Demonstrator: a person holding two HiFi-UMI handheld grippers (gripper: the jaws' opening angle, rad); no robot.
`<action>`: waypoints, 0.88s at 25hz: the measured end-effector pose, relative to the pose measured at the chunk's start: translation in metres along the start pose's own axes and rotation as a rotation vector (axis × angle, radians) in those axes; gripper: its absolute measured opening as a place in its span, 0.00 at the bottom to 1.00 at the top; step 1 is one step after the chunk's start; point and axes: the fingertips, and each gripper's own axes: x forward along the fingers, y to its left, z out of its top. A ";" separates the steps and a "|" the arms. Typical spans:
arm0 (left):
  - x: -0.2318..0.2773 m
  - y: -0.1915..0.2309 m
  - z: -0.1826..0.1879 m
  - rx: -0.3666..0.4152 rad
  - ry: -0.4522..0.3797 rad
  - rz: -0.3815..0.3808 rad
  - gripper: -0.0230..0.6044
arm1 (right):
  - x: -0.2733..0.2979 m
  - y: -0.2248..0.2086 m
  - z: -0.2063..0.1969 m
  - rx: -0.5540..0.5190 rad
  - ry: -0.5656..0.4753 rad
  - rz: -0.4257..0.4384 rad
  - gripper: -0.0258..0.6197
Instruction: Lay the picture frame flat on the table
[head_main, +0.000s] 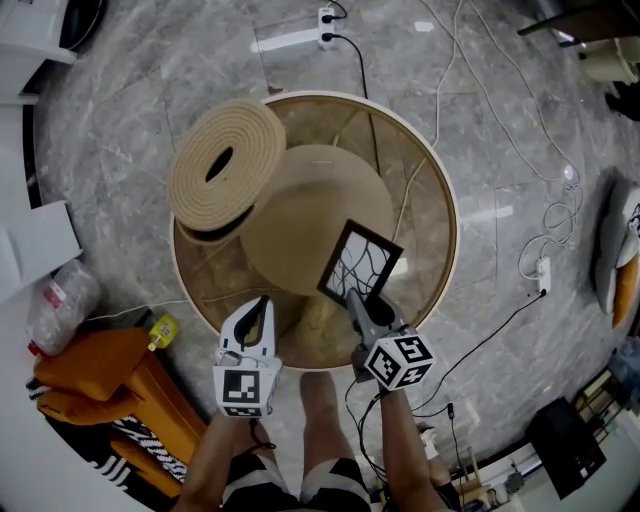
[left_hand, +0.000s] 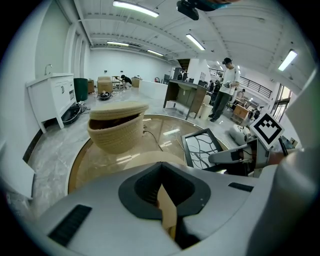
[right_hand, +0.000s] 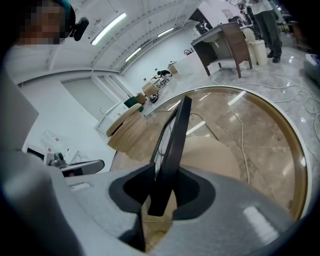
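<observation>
The black picture frame (head_main: 360, 262) with a branch pattern stands tilted over the round glass table (head_main: 440, 180), its lower corner towards me. My right gripper (head_main: 358, 300) is at that corner. In the right gripper view the frame's edge (right_hand: 175, 145) rises between the jaws with dark gaps on both sides, so the right gripper (right_hand: 160, 200) is open around it. My left gripper (head_main: 264, 303) hovers at the table's near edge, shut and empty. The left gripper view shows the frame (left_hand: 202, 145) to the right, with the right gripper (left_hand: 235, 155) beside it.
A woven basket (head_main: 225, 165) sits at the table's far left, leaning on a large tan round mat (head_main: 310, 220). Cables and a power strip (head_main: 326, 25) lie on the floor. An orange bag (head_main: 90, 375) lies near left. People stand far off (left_hand: 227, 87).
</observation>
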 end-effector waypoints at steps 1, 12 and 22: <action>0.002 0.000 0.001 0.000 0.001 -0.001 0.06 | 0.002 -0.002 0.002 0.002 0.002 -0.001 0.19; 0.006 -0.002 0.001 0.011 0.012 -0.006 0.06 | 0.007 -0.014 0.001 0.017 0.008 -0.012 0.25; 0.008 0.000 -0.008 0.004 0.034 -0.004 0.06 | 0.010 -0.023 -0.003 -0.009 0.016 -0.062 0.36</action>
